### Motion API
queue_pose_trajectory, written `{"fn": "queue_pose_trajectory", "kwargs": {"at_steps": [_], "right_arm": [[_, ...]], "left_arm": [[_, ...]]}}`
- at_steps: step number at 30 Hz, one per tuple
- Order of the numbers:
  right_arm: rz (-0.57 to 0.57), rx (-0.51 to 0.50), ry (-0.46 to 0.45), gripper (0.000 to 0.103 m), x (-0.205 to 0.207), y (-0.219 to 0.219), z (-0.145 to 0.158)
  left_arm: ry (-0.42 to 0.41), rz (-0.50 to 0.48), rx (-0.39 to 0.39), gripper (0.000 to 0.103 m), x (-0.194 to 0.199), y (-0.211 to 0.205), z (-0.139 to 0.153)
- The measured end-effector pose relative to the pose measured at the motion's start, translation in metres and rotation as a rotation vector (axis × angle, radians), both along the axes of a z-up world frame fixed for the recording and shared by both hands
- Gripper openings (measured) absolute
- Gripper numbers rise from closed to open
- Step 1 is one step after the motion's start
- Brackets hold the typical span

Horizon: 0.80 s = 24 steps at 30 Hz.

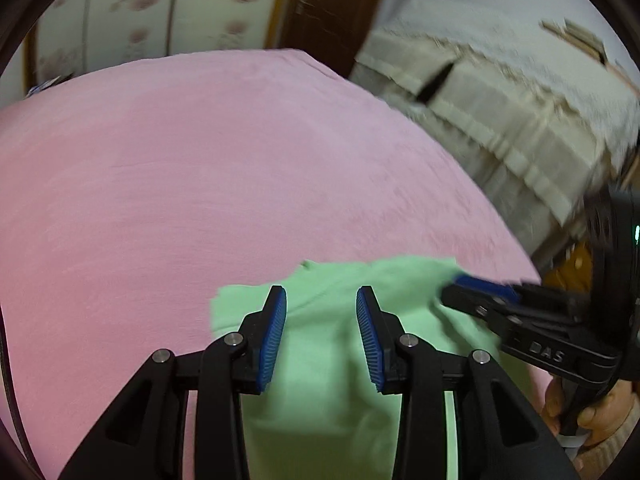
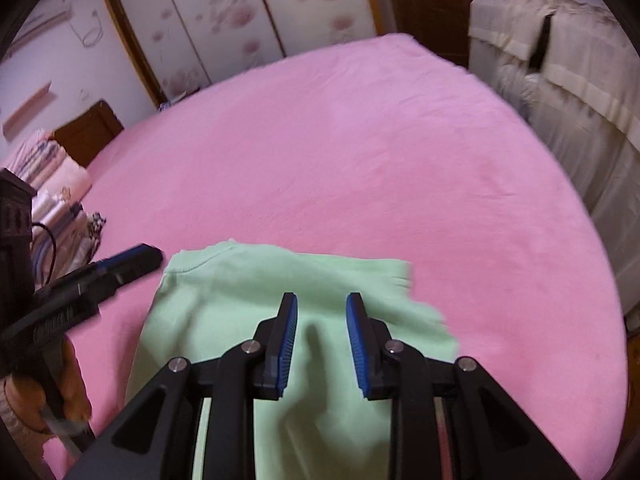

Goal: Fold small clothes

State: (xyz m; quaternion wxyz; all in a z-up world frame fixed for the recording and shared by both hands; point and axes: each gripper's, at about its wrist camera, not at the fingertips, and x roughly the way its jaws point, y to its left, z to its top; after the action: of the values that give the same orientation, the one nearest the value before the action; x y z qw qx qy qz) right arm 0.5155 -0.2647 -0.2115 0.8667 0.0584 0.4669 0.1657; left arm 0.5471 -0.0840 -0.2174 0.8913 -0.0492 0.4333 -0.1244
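pale green garment (image 2: 248,300) lies partly folded, rumpled, on the pink bedspread (image 2: 360,160).

We have wide free room ahead: the pink bed (image 2: 360,152) lies bare from the far edge of the green garment (image 2: 280,300) to its far end, and to both sides of the garment. At the bed's far left a stack of folded bedding (image 2: 56,192) takes up that corner. Along the right edge a cream-covered piece of furniture (image 2: 568,80) stands close beside the bed and walls off that side. Beyond the far end stand the flowered wardrobe doors (image 2: 224,20) and a brown door (image 2: 432,4). Near us, our left tongs (image 1: 321,328) and right tongs (image 2: 322,332) hang over the garment close together, each crowding the other's side.
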Motion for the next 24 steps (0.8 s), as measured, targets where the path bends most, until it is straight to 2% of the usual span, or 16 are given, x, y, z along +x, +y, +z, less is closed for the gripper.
{"fn": "queue_pose_trajectory", "kwargs": {"at_steps": [2,3,4,7,12,14,16,19,20,22,24], "right_arm": [[-0.005,-0.029,0.008,0.025,0.006,0.006,-0.005],[-0.021,-0.051,0.025,0.023,0.013,0.006,-0.011],[-0.033,-0.063,0.039,0.015,0.018,0.004,-0.015],[-0.073,-0.102,0.049,0.011,0.028,-0.004,-0.022],[-0.116,-0.042,0.016,0.011,0.016,-0.029,-0.006],[-0.111,-0.018,-0.003,0.012,0.007,-0.038,0.005],[-0.098,0.010,-0.025,0.015,-0.007,-0.050,0.020],[-0.077,0.057,-0.013,0.017,-0.026,-0.066,0.034],[-0.073,0.070,-0.005,0.018,-0.032,-0.070,0.037],[-0.062,0.092,0.007,0.025,-0.048,-0.081,0.043],[-0.055,0.099,0.017,0.028,-0.065,-0.086,0.048]], "left_arm": [[0.033,0.000,0.032,0.034,0.004,-0.006,-0.009],[0.053,0.012,0.039,0.034,0.010,-0.007,-0.015],[0.066,0.026,0.044,0.034,0.017,-0.009,-0.020],[0.083,0.083,0.059,0.034,0.033,-0.005,-0.030],[0.073,0.147,0.028,0.035,0.027,0.020,-0.023],[0.050,0.143,0.018,0.046,0.014,0.030,-0.009],[0.020,0.140,0.015,0.064,0.002,0.037,0.004],[-0.003,0.135,-0.005,0.071,-0.014,0.051,0.024],[0.007,0.124,-0.023,0.072,-0.019,0.055,0.030],[0.033,0.099,-0.063,0.082,-0.034,0.060,0.040],[0.040,0.091,-0.078,0.085,-0.049,0.067,0.047]]}}
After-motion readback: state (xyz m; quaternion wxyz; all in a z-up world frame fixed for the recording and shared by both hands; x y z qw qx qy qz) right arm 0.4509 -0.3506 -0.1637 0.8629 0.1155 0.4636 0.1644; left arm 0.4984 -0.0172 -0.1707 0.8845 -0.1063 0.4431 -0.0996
